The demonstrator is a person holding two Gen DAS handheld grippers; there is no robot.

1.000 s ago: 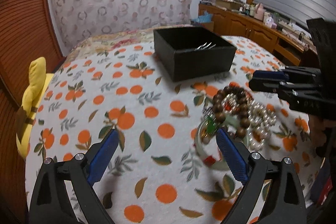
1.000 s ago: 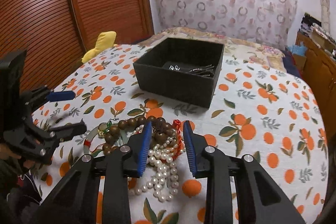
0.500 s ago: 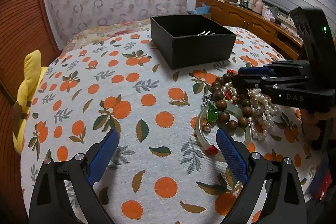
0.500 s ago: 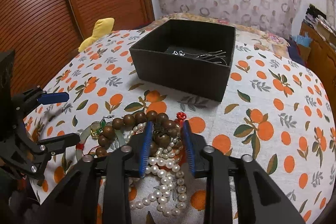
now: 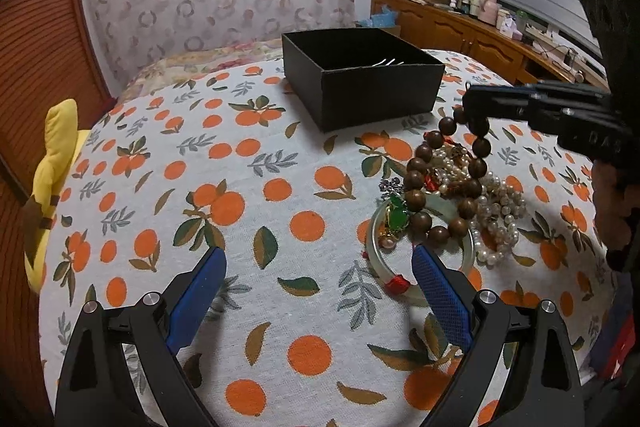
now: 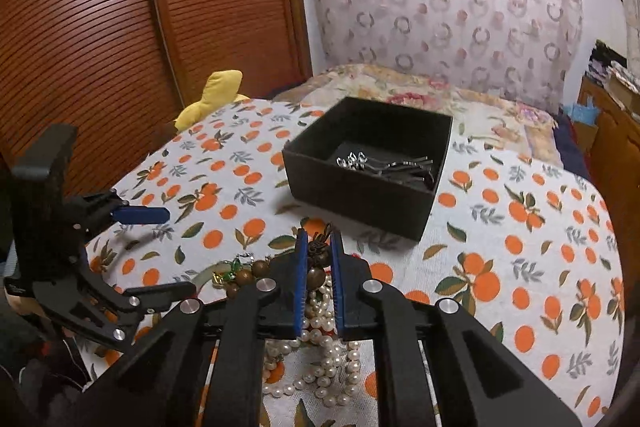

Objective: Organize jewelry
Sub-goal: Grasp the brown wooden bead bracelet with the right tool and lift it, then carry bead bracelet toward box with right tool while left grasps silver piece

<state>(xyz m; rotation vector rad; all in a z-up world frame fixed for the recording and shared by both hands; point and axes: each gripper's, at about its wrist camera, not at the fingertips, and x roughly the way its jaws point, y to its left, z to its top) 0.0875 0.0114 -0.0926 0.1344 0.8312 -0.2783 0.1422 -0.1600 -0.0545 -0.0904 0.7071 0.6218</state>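
A brown wooden bead bracelet (image 5: 416,179) hangs as a loop from my right gripper (image 5: 474,103), its lower beads still on the jewelry pile. In the right wrist view the right gripper (image 6: 318,239) has its jaws closing, pads pressed on the top beads (image 6: 316,277). The pile holds pearl strands (image 5: 500,211), a pale jade bangle (image 5: 380,259) and a green pendant (image 5: 398,215). An open black box (image 5: 360,99) stands behind it with metal hairpins (image 6: 384,167) inside. My left gripper (image 5: 316,259) is open above the cloth, just left of the bangle, with nothing between its fingers.
An orange-print cloth (image 5: 240,187) covers the round table. A yellow plush toy (image 5: 52,179) lies at its left edge beside a brown slatted door (image 6: 120,27). A cluttered wooden sideboard (image 5: 480,31) runs along the right wall.
My right gripper has narrowed onto the wooden bead bracelet and risen, drawing the bracelet up out of the pile. The left gripper has stayed where it was.
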